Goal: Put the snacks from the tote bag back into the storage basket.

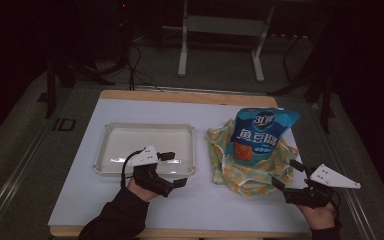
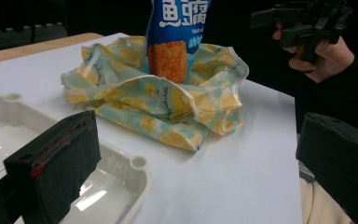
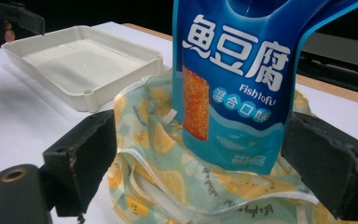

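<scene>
**Both tongs open, snack bag standing in the lemon-print bag**

Taking the lemon-print bag (image 1: pixel 247 162) as the landmark: well to its left lies the white tray (image 1: pixel 105 132), shallow and holding nothing, its right rim separated from the cloth by a narrow strip of bare white tabletop (image 1: pixel 200 210). The left tongs (image 1: pixel 172 170) hover over the tray's near right corner, jaws spread and holding nothing; in the left gripper view they (image 2: pixel 196 158) look across the tray's corner (image 2: pixel 137 163) toward the bag (image 2: pixel 168 107), with bare tabletop lying between tray rim and cloth.

The lemon-print bag itself sits crumpled and slumped, its mouth gaping upward. The blue fish tofu packet (image 1: pixel 262 132) stands upright inside it, its top rising well clear of the cloth's rim. In the right gripper view the packet (image 3: pixel 242 84) fills the middle, its lower edge sunk into the folds of the bag (image 3: pixel 168 182).

Just to the right of the bag's near corner, the right tongs (image 1: pixel 287 175) are held low, jaws wide apart, gripping nothing. Seen along their own jaws (image 3: pixel 198 163), one jaw stands to either side of the packet's base, close to the cloth.

In front of the bag, toward the person, the tabletop is bare up to its near edge. To its right only a slim margin remains before the tabletop's right edge.
</scene>
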The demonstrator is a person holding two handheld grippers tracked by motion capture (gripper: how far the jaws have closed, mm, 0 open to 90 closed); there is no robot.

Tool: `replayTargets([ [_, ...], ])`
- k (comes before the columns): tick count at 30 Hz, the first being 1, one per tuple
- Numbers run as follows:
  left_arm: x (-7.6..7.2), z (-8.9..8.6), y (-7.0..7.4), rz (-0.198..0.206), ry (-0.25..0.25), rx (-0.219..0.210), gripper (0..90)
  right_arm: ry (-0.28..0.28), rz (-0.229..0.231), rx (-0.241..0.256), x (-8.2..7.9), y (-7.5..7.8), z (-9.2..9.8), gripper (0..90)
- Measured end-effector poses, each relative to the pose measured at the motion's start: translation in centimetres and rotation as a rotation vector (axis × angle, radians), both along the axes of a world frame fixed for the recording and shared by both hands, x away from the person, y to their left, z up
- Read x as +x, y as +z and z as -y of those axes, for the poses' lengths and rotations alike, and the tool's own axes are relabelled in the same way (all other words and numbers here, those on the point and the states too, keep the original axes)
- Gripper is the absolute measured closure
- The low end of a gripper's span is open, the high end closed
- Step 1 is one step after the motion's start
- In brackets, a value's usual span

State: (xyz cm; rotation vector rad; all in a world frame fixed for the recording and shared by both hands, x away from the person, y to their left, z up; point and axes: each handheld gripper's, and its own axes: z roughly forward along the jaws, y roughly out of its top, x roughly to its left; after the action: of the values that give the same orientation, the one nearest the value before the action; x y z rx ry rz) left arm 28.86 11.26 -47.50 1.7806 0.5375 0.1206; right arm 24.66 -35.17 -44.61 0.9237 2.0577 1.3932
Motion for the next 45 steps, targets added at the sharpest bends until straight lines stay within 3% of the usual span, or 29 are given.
replayTargets([
  [12,2.0,2.2,0.9,0.000,-0.037,-0.016,1.3,0.057,0.034,0.024,1.2,1.6,0.0,13.1],
  [24,4.3,6.0,3.2,0.037,-0.093,0.008,1.4,0.038,0.043,0.010,3.1,2.1,0.5,14.6],
  [45,7.8,10.7,4.0,0.042,-0.114,0.023,1.4,0.024,0.027,0.009,5.7,2.1,1.0,16.3],
])
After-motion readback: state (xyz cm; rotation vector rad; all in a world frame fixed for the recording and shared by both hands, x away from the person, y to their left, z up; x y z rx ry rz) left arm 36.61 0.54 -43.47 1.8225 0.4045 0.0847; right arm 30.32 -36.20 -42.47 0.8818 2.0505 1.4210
